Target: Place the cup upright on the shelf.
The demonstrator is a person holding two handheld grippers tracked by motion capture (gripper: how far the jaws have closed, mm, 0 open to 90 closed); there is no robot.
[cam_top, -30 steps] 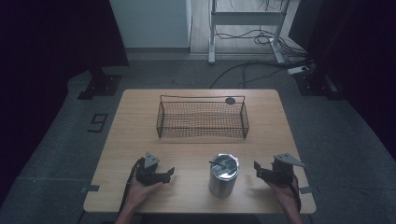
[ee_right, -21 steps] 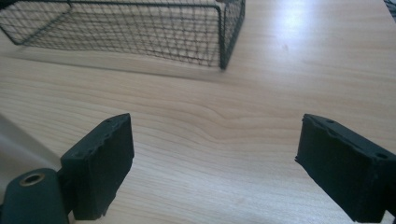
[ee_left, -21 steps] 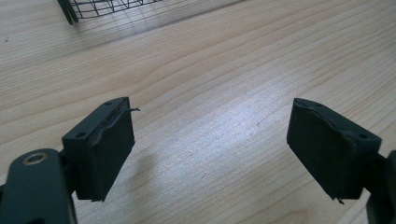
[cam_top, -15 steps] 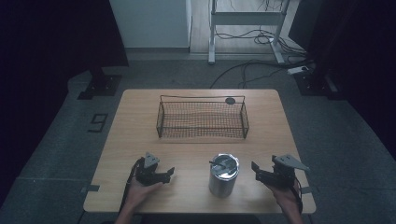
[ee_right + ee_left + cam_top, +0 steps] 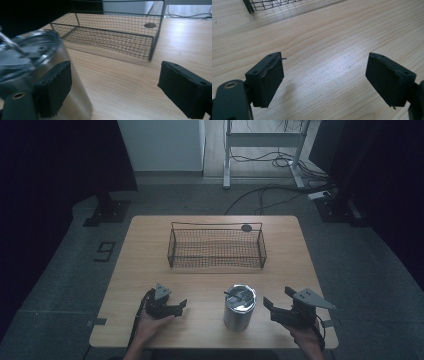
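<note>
A steel tumbler (image 5: 239, 309) with a clear lid stands near the table's front edge, between my two grippers. My right gripper (image 5: 277, 299) is just to its right, open, with its jaws turned toward the tumbler. In the right gripper view the tumbler (image 5: 27, 67) sits right behind the left jaw of my right gripper (image 5: 113, 66), outside the gap between the jaws. My left gripper (image 5: 180, 308) rests on the wood left of the tumbler. It is open (image 5: 324, 58) over bare tabletop, with nothing between its jaws.
A black wire basket (image 5: 217, 246) stands across the middle back of the wooden table (image 5: 140, 255); its mesh (image 5: 112, 32) holds nothing visible, and a corner (image 5: 262, 3) shows ahead of the left gripper. A small dark disc (image 5: 246, 227) lies behind it. Cables run over the floor beyond.
My right gripper has edged slightly toward the tumbler and the near edge. The left gripper and the tumbler have stayed put.
</note>
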